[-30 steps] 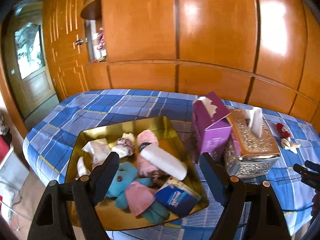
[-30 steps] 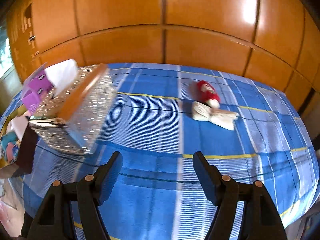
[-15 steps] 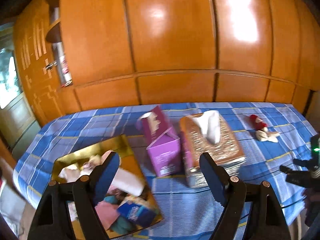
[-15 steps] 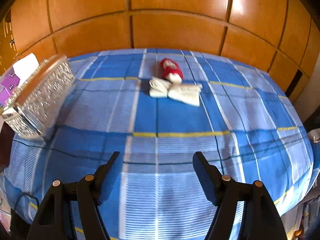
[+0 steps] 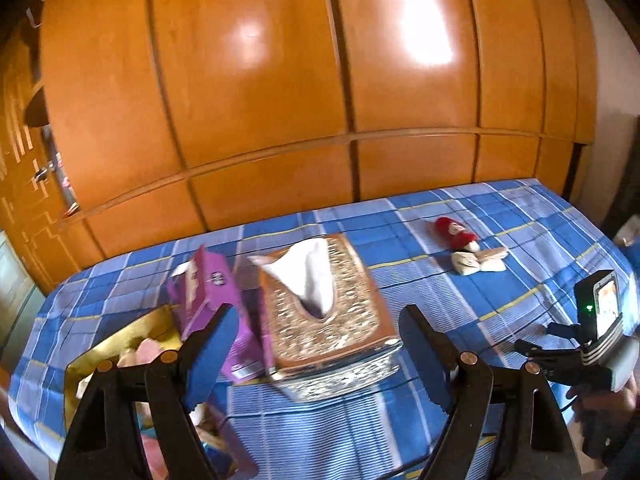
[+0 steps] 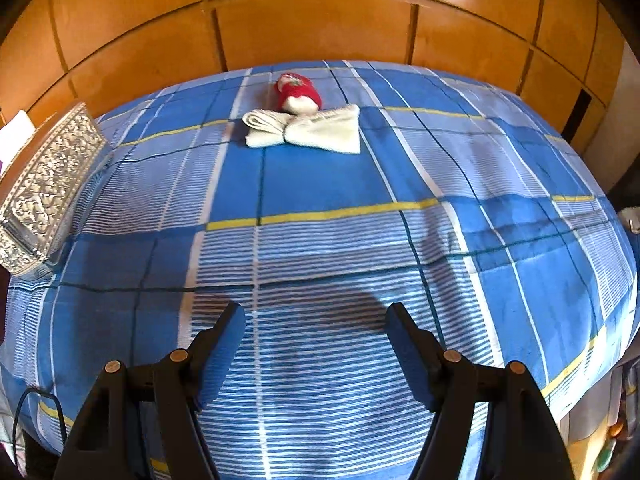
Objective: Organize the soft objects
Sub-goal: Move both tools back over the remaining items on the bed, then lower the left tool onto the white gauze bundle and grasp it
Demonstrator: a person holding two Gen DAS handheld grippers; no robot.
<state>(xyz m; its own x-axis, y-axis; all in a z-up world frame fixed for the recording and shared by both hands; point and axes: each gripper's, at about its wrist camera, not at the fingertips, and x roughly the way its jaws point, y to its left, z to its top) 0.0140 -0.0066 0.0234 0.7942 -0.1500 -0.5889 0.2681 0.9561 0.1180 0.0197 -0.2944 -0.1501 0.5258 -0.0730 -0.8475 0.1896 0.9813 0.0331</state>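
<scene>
Nearest the right camera, the right gripper [image 6: 314,344] hangs wide and empty over the bedspread [image 6: 320,184], lined up toward the white sock [image 6: 304,130] and red sock [image 6: 298,94] touching farther on. Left gripper [image 5: 312,350] gapes empty too, beside the tray [image 5: 120,344], likely their destination.

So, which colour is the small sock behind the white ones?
Red sock with a white end, clearest in the right wrist view.
</scene>
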